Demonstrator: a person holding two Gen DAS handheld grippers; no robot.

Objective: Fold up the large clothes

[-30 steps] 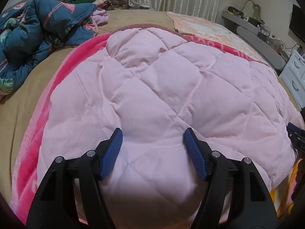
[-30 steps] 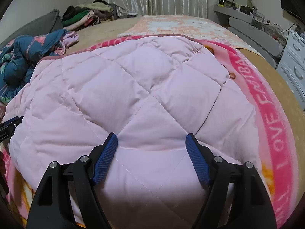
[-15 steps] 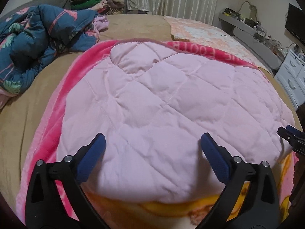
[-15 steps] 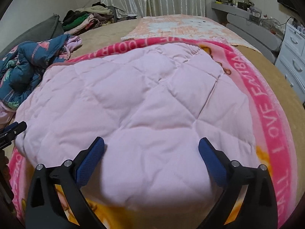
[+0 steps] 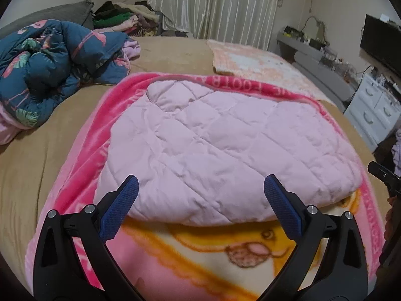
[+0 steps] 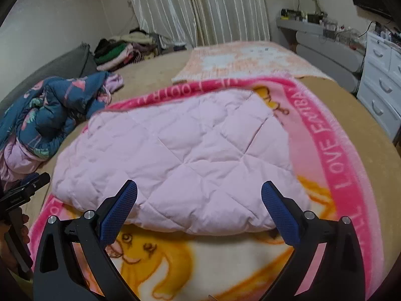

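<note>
The tan bed (image 5: 163, 57) fills the room, and on it a pink cartoon blanket (image 6: 343, 155) lies spread flat. The folded pale pink quilted garment (image 5: 225, 148) sits on the blanket's middle, its near edge just short of both tools. The left gripper (image 5: 200, 195) has its jaws wide apart, nothing between them. The right gripper (image 6: 199, 195) shows the same: 2 blue pads (image 6: 120, 208) splayed, clear of the fabric.

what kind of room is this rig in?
Most likely a home bedroom. The work surface is a wide bed under a tan cover, with a floral duvet bunched on it, floor-length curtains behind it, and a white chest of drawers along the side wall.
</note>
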